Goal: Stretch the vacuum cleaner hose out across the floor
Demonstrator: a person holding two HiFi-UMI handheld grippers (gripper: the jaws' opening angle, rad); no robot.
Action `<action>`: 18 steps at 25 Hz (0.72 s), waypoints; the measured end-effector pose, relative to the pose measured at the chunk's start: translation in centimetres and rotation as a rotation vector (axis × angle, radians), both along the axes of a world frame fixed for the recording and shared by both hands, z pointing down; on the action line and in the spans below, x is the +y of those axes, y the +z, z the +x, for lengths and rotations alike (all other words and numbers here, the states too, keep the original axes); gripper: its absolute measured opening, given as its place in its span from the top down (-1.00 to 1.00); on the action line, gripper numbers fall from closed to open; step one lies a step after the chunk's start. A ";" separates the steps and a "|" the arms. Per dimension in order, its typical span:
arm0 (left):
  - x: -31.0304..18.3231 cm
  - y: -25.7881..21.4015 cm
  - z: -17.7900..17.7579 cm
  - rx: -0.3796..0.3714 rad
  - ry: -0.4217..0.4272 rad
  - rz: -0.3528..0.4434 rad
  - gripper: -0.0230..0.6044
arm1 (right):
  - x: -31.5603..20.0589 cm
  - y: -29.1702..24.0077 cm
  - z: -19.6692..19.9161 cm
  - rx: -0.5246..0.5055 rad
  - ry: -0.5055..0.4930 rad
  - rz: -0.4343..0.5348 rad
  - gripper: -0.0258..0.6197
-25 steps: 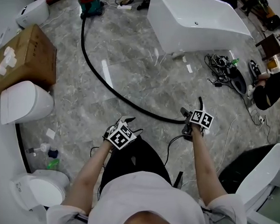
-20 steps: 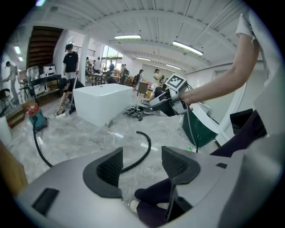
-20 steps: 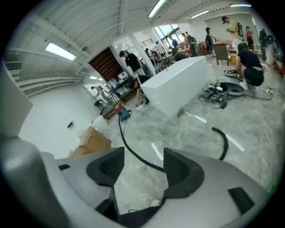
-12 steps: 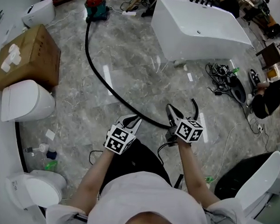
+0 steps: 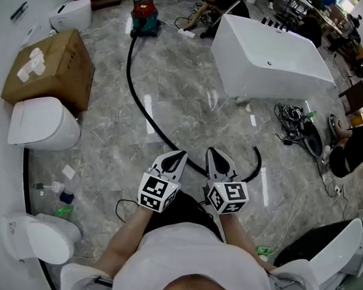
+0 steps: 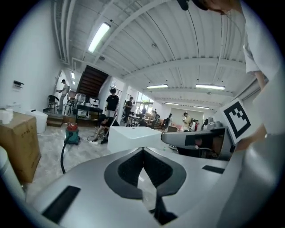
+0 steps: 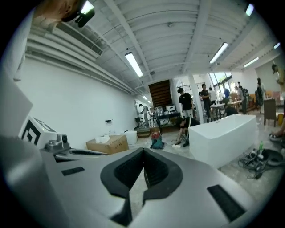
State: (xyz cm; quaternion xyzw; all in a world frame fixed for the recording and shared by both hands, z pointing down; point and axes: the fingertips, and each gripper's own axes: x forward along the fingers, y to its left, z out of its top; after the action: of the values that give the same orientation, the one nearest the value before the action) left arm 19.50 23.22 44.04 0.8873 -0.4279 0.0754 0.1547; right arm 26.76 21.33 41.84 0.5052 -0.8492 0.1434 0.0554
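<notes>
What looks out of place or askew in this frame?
The hose curls into a hook at its free end, beside the right claw, instead of lying straight. That claw and the left claw are shut on nothing.

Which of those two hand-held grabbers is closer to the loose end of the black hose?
Right. The right gripper is just left of the hose's loose end in the head view; the left gripper sits farther left, beyond the right one.
</notes>
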 end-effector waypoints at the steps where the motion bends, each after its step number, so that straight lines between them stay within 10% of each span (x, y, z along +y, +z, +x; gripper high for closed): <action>1: 0.2 -0.2 -0.4 0.000 -0.017 0.011 0.90 | 0.2 -0.3 -0.5 0.024 0.003 0.026 0.88; 18: 0.7 -0.5 -4.2 -0.032 -0.094 0.045 0.90 | 0.2 -0.8 -5.3 0.035 -0.014 0.067 0.88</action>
State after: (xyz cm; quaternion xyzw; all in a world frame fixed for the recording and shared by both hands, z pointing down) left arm 15.33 23.95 43.56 0.8682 -0.4729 0.0726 0.1315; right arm 21.49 21.53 41.05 0.5032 -0.8560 0.1055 0.0542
